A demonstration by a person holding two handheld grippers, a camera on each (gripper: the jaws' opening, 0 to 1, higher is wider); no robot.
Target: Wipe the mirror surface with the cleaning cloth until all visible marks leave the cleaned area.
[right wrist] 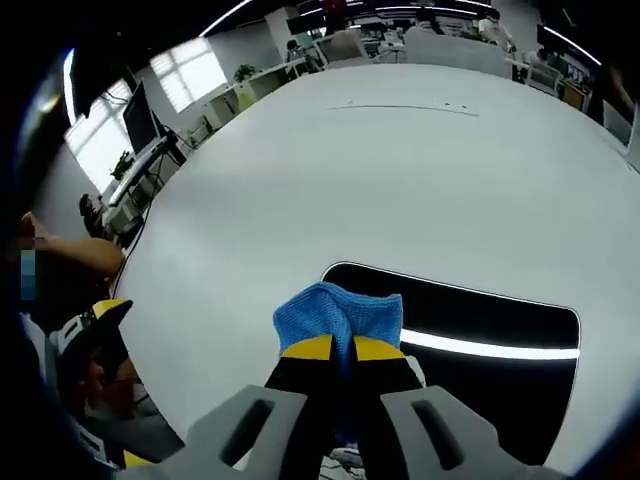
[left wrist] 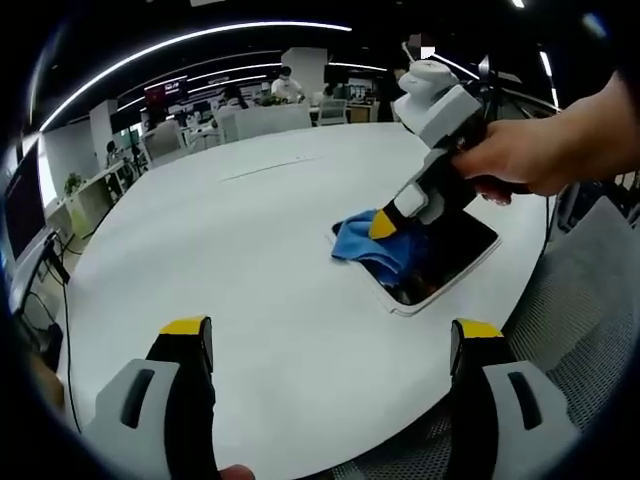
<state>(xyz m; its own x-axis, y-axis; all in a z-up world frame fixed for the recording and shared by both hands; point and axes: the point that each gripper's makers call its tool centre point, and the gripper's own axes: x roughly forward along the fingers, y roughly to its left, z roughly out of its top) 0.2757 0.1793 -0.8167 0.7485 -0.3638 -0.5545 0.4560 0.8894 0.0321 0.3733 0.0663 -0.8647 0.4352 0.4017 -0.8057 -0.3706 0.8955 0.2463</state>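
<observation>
Open-plan office bkgd w/ desks, monitors and ceiling light strips; work surface is a large round white table (left wrist: pixel 250 260).

Rectangular mirror w/ white frame and dark reflective face (right wrist: pixel 500 330) lies flat on the table, near the table edge closest to the person. In the right gripper view a bright light strip is reflected across the glass. No marks can be made out on the glass at this resolution.

Blue microfibre cleaning cloth (right wrist: pixel 340 312) is bunched on one end of the mirror, part on the glass, part over the frame onto the table.

Right gripper (right wrist: pixel 333 349): grey body, black jaws w/ yellow tips, jaws clenched on the cloth, pressing it down onto the mirror. In the left gripper view the same unit shows at an angle, held by a person's hand (left wrist: pixel 540 150), tips at the cloth.

Left gripper (left wrist: pixel 330 345): jaws released, spread wide, nothing between them; hangs above bare table, well apart from the mirror.

Seated people show at the far desks.
</observation>
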